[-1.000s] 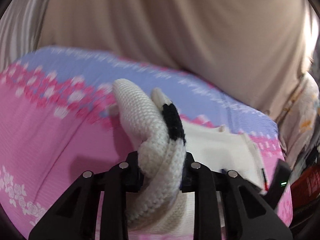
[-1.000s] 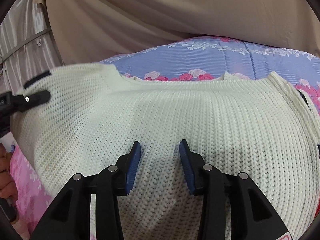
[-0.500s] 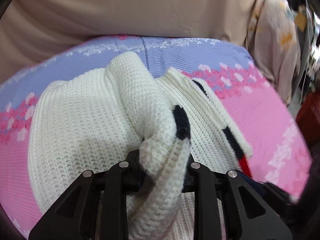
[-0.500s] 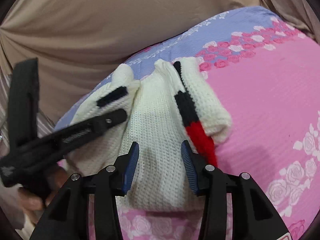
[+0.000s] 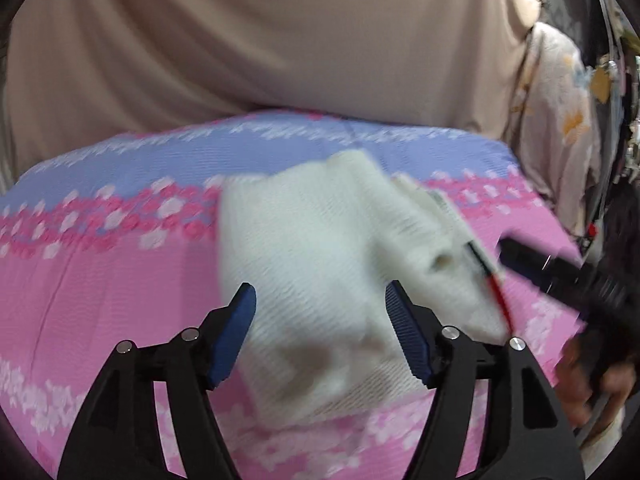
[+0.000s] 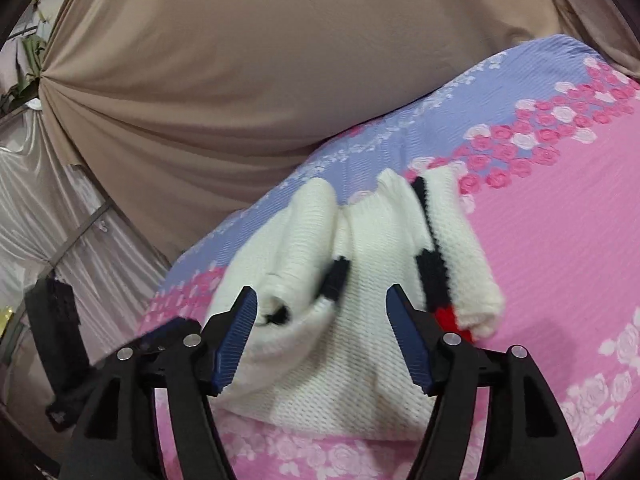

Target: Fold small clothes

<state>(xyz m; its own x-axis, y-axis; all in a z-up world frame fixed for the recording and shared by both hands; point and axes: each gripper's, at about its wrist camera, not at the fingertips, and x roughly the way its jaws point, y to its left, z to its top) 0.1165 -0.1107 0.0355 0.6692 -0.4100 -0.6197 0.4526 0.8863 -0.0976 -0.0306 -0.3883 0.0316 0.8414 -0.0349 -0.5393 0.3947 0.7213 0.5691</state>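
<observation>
A white knitted sweater (image 5: 320, 240) lies folded on the pink and blue flowered bed cover (image 5: 100, 300). Its sleeves, with black and red bands, are laid over the body (image 6: 360, 360). My left gripper (image 5: 320, 292) hangs just above the sweater's near edge. Its jaws are opening, and the blue pads touch no cloth. My right gripper (image 6: 322, 294) hovers over the sweater's lower half, jaws opening too, with nothing pressed between them. In the left wrist view the right gripper (image 5: 560, 276) shows blurred at the right, with a hand (image 5: 592, 376) behind it.
A beige curtain (image 5: 280, 40) hangs behind the bed. A pale flowered garment (image 5: 560, 120) hangs at the right. Silvery drapes (image 6: 40, 200) stand at the left in the right wrist view. Bare pink bed cover (image 6: 560, 260) stretches to the sweater's right.
My left gripper has let go of the bunched sleeve and spread its jaws; the sleeve now lies on the sweater. The right jaws have widened and that gripper has drawn back.
</observation>
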